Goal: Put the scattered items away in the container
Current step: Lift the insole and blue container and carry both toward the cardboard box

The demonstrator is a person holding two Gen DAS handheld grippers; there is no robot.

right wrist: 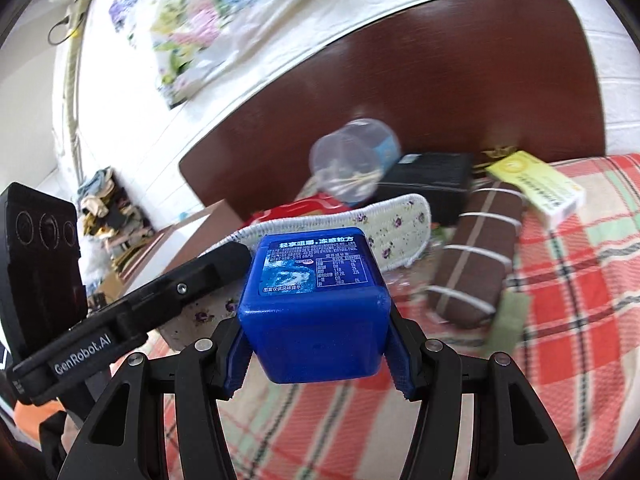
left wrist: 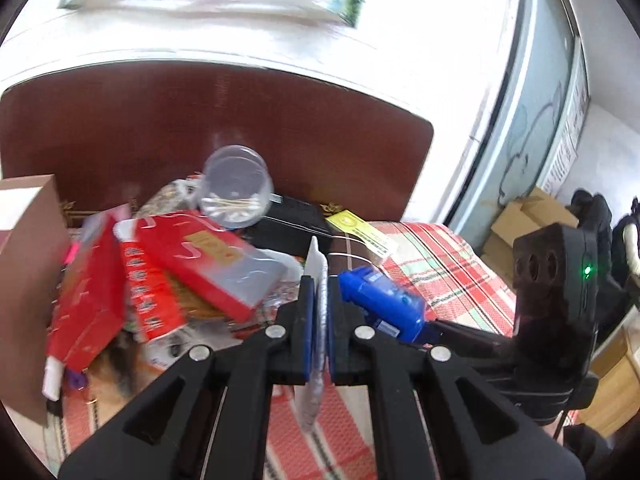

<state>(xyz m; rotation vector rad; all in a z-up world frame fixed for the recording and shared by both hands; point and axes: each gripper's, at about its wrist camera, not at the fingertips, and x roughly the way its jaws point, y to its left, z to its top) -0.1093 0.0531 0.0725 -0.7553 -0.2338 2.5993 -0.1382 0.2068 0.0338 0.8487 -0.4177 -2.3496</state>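
Observation:
My left gripper (left wrist: 319,312) is shut on a flat floral insole (left wrist: 316,280), seen edge-on; in the right wrist view the insole (right wrist: 384,232) lies flat between the left gripper's fingers. My right gripper (right wrist: 318,344) is shut on a blue plastic gum box (right wrist: 316,308); it also shows in the left wrist view (left wrist: 384,304). A cardboard box (left wrist: 28,264) at the left holds red packets (left wrist: 192,264) and other items. A clear round tub of cotton swabs (left wrist: 236,188) rests tilted on the pile.
A black case (right wrist: 432,184), a brown striped pouch (right wrist: 472,256) and a yellow-white carton (right wrist: 536,188) lie on the red plaid bedspread (right wrist: 560,320). A dark wooden headboard (left wrist: 200,120) stands behind. Cardboard boxes (left wrist: 524,216) sit on the floor at the right.

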